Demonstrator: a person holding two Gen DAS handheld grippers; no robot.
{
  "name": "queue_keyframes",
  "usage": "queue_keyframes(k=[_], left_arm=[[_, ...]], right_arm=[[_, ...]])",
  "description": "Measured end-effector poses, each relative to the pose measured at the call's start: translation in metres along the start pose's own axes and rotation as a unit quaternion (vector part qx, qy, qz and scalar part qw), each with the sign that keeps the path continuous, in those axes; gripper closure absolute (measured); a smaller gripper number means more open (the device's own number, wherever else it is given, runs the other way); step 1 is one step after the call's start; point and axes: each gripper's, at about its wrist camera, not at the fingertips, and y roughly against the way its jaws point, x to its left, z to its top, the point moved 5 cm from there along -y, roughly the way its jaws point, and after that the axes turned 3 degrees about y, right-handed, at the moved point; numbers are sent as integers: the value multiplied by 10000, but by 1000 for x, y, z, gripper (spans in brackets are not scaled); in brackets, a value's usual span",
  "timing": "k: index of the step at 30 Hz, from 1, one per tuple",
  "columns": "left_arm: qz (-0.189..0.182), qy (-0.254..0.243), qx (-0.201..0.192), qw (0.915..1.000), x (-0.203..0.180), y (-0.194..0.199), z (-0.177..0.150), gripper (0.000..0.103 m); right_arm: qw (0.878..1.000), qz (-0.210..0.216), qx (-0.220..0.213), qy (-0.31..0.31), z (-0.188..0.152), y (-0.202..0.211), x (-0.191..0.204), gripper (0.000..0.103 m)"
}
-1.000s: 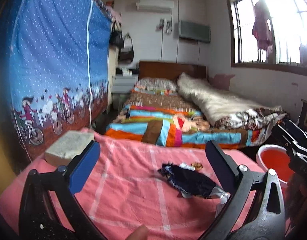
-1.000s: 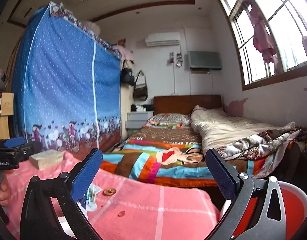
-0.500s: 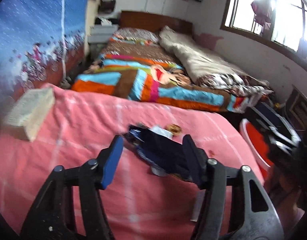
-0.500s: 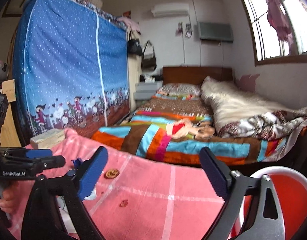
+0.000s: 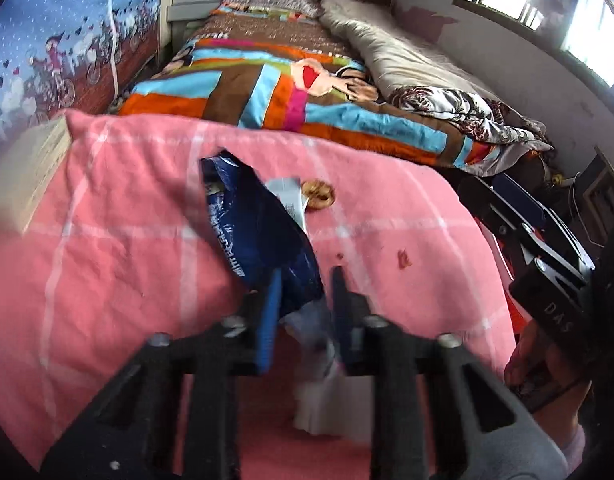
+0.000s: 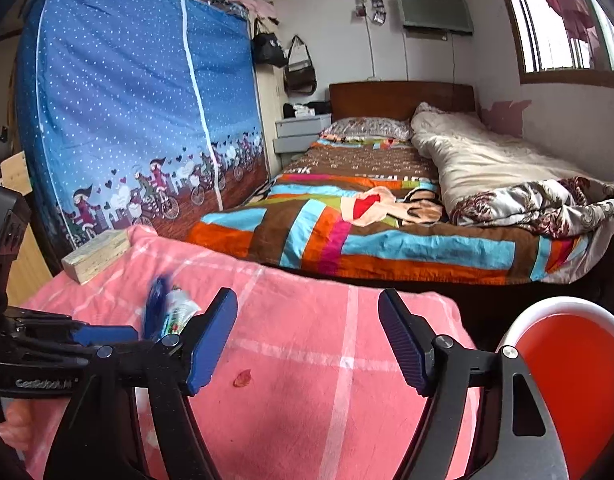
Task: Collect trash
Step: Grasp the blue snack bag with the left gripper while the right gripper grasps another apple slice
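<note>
The job looks barely begun, as far as I can judge: the red bin (image 6: 563,364) at the right edge of the table shows only bare red inside in the part visible, and several bits of rubbish lie on the pink checked cloth (image 5: 119,240). The left gripper (image 5: 305,276) has its two blue pads drawn close on either side of the near end of the dark blue snack bag (image 5: 255,236) — they appear clamped on it, though blur makes the contact itself hard to confirm. The bag runs away from the fingers toward the bed, with a pale wrapper (image 5: 287,196) lying against its far right side and a small brown scrap (image 5: 318,196) just beside that. Two reddish crumbs (image 5: 403,258) sit apart on the cloth to the right. The right gripper (image 6: 307,336) hovers over the cloth with its jaws spread wide and nothing between them — one crumb (image 6: 242,379) lies below, nearer its left pad. Left to do: carry the bag to the bin, then gather the rest.
</note>
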Motion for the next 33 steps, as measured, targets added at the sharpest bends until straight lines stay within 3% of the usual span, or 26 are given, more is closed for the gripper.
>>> queue_keyframes(k=[5,12,21,26,30,33], left_arm=[[-256,190,-73,9995,18,14,-7,63],[-213,379,-211,9988,47,18,-5,66],[-222,375,-358,9984,58,17,3,66],[-288,364,-411,9981,59,17,3,67],[-311,355,-524,9975,57,21,4,67],[-308,370,-603,9970,54,25,4,67]], right_arm=[[9987,342,357,76,-2,-16,14,38],[9922,598,984,482,-5,-49,44,58],[9768,575,1728,1131,-14,-95,69,63],[9746,624,1769,1225,-14,-102,72,75],[9778,683,1625,1134,-12,-96,70,75],[9840,667,1265,1059,-7,-79,69,75]])
